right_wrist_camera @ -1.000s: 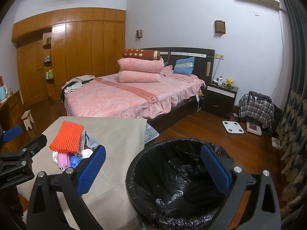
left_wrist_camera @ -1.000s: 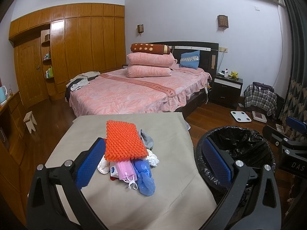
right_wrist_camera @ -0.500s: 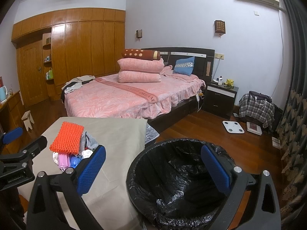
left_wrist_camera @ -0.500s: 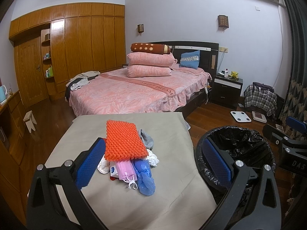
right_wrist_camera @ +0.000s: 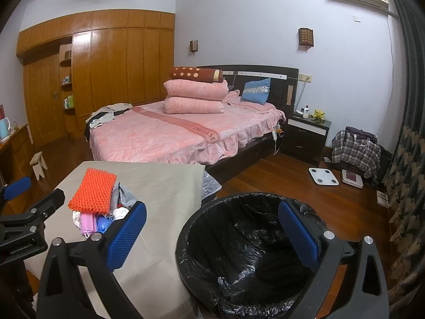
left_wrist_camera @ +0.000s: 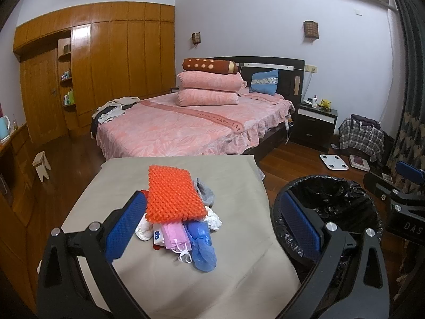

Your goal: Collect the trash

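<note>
Both grippers empty with jaws spread wide, left gripper (left_wrist_camera: 209,223) hovering over trash pile on cloth-covered counter (left_wrist_camera: 159,279) — orange foam net (left_wrist_camera: 172,192) atop pink face mask (left_wrist_camera: 175,236) and blue shoe cover (left_wrist_camera: 202,247) — right gripper (right_wrist_camera: 212,234) above black-lined trash bin (right_wrist_camera: 239,252) just beside counter.

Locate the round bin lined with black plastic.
The round bin lined with black plastic stands on the wooden floor, right of the grey-covered table, below the right claw.
</note>
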Motion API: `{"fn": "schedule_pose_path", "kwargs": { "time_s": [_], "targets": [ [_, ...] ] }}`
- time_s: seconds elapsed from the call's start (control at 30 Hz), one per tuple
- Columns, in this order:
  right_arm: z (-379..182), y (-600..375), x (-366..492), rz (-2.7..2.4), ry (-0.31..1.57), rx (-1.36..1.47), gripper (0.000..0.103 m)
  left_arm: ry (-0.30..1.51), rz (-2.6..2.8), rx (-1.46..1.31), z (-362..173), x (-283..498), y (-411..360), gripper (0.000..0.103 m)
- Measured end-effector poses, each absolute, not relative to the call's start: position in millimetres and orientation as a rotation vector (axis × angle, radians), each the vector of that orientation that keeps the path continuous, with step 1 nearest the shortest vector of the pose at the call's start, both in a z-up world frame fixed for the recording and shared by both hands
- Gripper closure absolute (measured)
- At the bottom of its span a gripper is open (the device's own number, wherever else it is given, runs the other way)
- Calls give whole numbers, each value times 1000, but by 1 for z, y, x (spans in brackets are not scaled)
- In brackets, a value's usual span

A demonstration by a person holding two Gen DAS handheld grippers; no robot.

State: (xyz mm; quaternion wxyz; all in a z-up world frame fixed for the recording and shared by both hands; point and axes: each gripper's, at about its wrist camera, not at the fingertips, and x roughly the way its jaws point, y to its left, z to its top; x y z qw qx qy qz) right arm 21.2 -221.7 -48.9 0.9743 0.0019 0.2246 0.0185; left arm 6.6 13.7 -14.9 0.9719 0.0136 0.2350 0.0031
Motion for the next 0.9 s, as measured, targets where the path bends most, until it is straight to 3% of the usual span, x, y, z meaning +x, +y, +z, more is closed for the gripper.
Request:
{"fn": "schedule_pose_path", "kwargs": {
  "time_s": [0.47, 0.9],
  "targets": [
    [-48, -202, 40, 92, 465, -13, 6, 488, 51, 6, -23, 17, 32, 5],
    [-77, -126, 97, 274, 506, -51, 6, 503, 191, -21, -46, 45, 115, 5]
  ]
}}
